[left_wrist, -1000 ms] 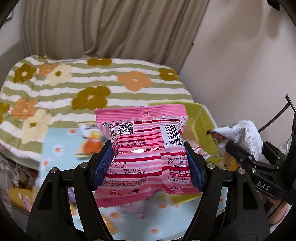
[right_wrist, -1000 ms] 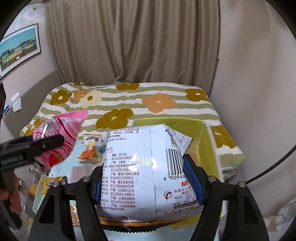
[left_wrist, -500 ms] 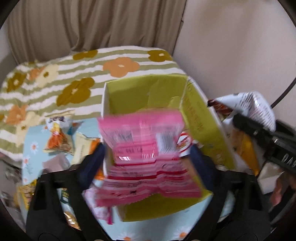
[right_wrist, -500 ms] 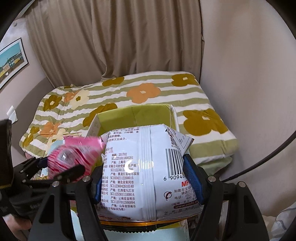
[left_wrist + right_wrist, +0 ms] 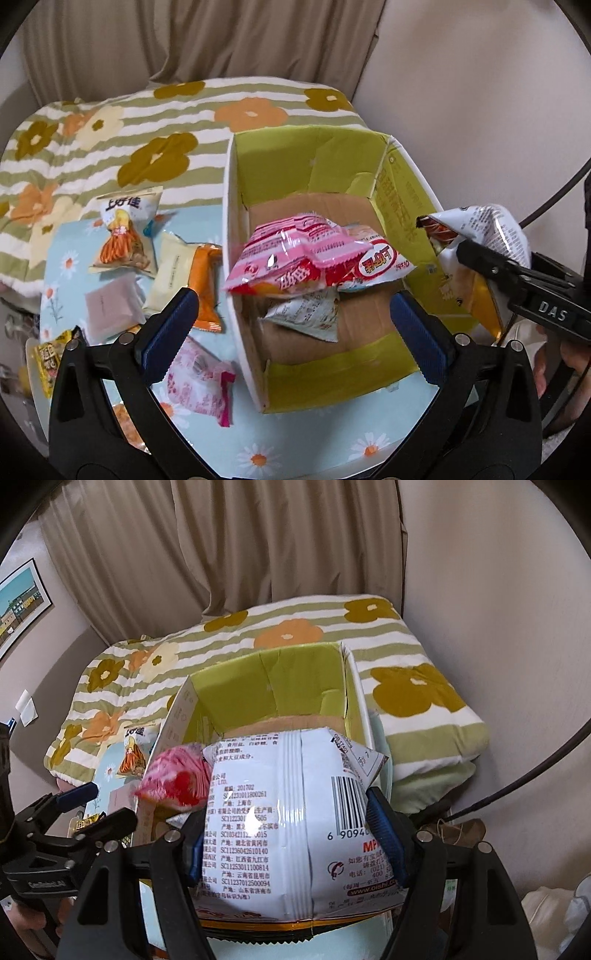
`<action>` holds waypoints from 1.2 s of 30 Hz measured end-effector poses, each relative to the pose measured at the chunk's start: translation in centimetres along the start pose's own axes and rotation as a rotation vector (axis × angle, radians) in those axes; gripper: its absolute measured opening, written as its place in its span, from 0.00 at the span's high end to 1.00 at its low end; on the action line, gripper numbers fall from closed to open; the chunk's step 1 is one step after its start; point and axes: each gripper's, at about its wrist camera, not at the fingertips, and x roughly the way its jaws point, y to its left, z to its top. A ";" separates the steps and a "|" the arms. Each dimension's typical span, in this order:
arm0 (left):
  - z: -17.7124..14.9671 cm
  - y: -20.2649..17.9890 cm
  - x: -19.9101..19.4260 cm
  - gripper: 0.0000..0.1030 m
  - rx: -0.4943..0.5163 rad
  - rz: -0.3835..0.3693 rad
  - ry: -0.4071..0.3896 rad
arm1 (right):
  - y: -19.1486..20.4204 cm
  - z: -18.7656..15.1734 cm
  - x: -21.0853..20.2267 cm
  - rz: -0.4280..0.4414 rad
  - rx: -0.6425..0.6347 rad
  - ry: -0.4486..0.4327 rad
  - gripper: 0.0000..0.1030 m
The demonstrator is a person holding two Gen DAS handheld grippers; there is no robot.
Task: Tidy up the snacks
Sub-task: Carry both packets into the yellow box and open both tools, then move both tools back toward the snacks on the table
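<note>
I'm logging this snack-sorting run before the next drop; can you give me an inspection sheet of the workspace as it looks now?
Surface: light blue daisy-print cloth, partly covered.
Job's things: pink snack bag inside the green cardboard box, over a white packet; white snack bag clamped above the box.
Clutter: loose packets left of the box, including an orange packet.
Grippers: left gripper open, jaws have just been opening, pads off the pink bag; right gripper shut on the white bag.
Cables: black cable at right.
Surroundings: floral striped blanket, beige curtain, framed picture.
</note>
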 end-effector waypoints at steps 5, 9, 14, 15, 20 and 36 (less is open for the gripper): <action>-0.1 0.3 -0.6 0.00 -0.004 0.007 -0.004 | 0.0 0.1 0.5 -0.004 0.027 -0.032 0.17; -0.3 0.6 -0.7 0.00 -0.004 0.013 -0.005 | 0.2 -0.1 0.1 0.011 0.020 -0.087 0.00; -0.8 1.1 -0.7 0.00 -0.020 0.009 -0.005 | 0.7 -1.0 -0.1 0.008 -0.008 -0.074 0.00; -1.0 1.2 -0.7 0.00 -0.021 0.009 -0.005 | 0.8 -1.1 -0.1 0.008 -0.013 -0.070 0.00; -1.7 1.3 -1.5 0.00 -0.028 0.014 -0.022 | 1.2 -1.1 -0.7 0.020 -0.034 -0.077 0.00; -2.3 7.5 -10.2 0.00 -0.038 0.110 -0.167 | 9.6 -1.3 -5.3 0.116 -0.198 -0.160 0.00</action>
